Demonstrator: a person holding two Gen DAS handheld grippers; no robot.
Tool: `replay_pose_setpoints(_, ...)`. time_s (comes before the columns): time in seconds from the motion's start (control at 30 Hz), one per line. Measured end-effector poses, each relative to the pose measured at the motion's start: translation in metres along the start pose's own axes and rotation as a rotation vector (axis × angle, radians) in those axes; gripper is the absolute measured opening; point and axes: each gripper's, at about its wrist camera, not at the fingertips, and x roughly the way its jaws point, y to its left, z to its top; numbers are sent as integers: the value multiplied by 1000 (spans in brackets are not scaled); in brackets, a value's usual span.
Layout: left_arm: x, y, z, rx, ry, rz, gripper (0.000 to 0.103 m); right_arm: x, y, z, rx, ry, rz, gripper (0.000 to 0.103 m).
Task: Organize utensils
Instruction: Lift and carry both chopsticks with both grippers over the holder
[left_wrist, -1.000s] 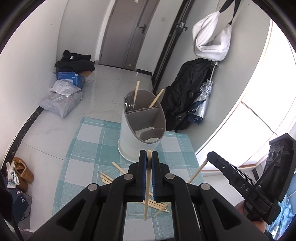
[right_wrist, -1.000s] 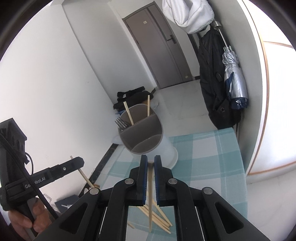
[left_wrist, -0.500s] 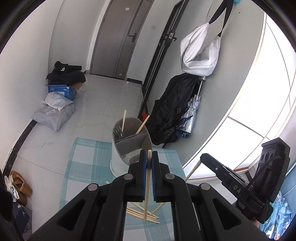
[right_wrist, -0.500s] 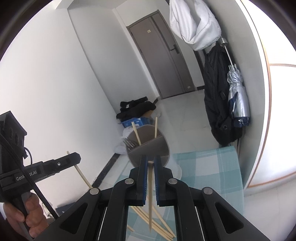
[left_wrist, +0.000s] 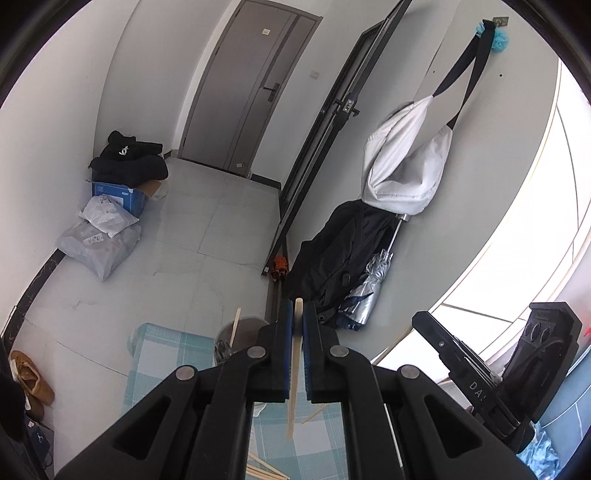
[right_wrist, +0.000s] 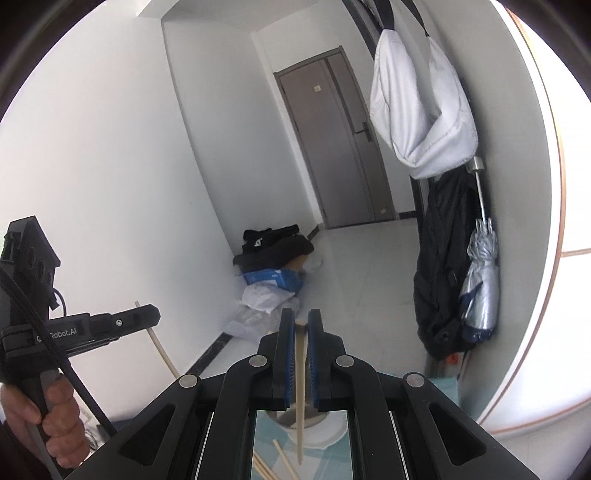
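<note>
The left gripper (left_wrist: 294, 314) is clamped on a chopstick (left_wrist: 293, 373) held upright, its lower end hanging over the checked surface (left_wrist: 162, 350) — the utensil holder (left_wrist: 236, 332) sits at eleven o'clock of it. The right gripper (right_wrist: 301, 325) pinches a second chopstick (right_wrist: 300, 391), loose chopsticks (right_wrist: 282, 459) lying below at seven o'clock.

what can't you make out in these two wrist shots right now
- Utensil holder, left wrist view: compartments hidden behind the left gripper.
- Utensil holder, right wrist view: only a sliver under the right gripper; contents hidden.
- Loose chopsticks on the tablecloth: cut off by the gripper bodies and bottom edge, count unclear.
- Forks: too small to count.
</note>
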Motion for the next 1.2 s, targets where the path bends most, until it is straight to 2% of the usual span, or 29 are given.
replay_pose_setpoints(0.23, 16, 8, 36, -8, -39, 3, 1, 26, 12, 39, -59, -29, 5, 6)
replay_pose_setpoints(0.63, 69, 47, 48, -74, -30, 35, 1, 100, 6, 61, -62, -26, 11, 6)
replay_pose_setpoints(0.8, 89, 55, 51, -60, -28, 71, 1, 125, 2, 57, -85, -11, 21, 6)
replay_pose_setpoints(0.93, 100, 52, 47, -18, -7, 71, 1, 141, 2, 49, -72, 13, 34, 6)
replay_pose_setpoints(1.03, 99, 51, 43, 3, 18, 90, 1, 149, 1, 42, -78, 19, 37, 6)
replay_pose_setpoints(1.1, 97, 53, 39, -13, 18, 87, 1, 155, 0, 38, -80, 24, 44, 6)
replay_pose_setpoints(1.2, 97, 48, 33, 32, 2, 123, 1, 163, -4, 32, -66, 40, 81, 6)
